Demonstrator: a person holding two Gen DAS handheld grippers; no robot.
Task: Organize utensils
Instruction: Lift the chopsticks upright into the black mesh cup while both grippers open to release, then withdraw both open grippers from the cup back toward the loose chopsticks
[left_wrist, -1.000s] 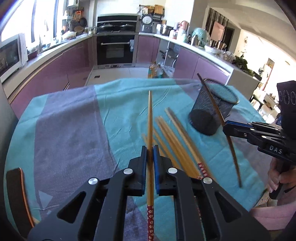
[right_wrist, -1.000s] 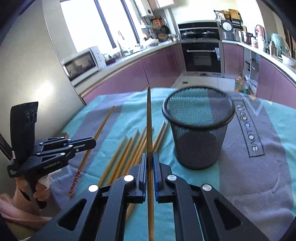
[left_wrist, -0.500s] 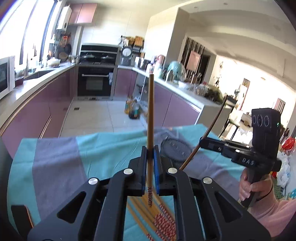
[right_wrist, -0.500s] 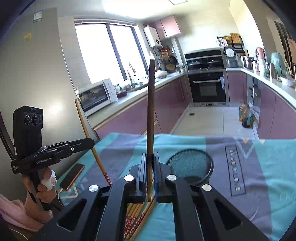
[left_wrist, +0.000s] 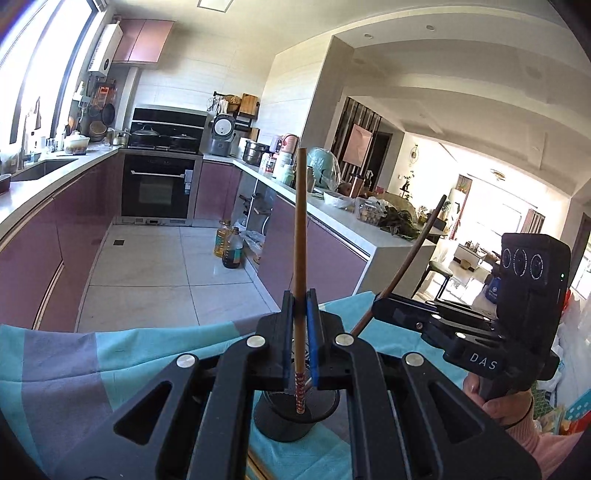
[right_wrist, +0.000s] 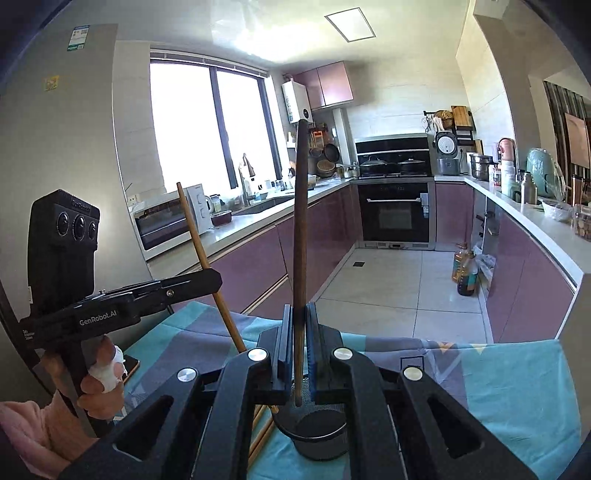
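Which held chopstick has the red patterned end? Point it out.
The light bamboo chopstick in the left gripper; its lower end is red-patterned. The right gripper holds a plain dark brown chopstick.

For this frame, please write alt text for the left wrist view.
The left gripper holds a light wooden chopstick upright, its patterned tip over the black mesh cup on the teal tablecloth. The right gripper holds a dark brown chopstick alongside.

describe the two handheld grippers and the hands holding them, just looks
Both are matte black plastic with blue finger pads and silver screw heads. The left gripper reads "GenRobot.AI" in white; the right gripper reads "DAS". Each carries an upright black box with three round lenses. The left hand has a white-wrapped finger and pink sleeve; the right hand also wears pink.
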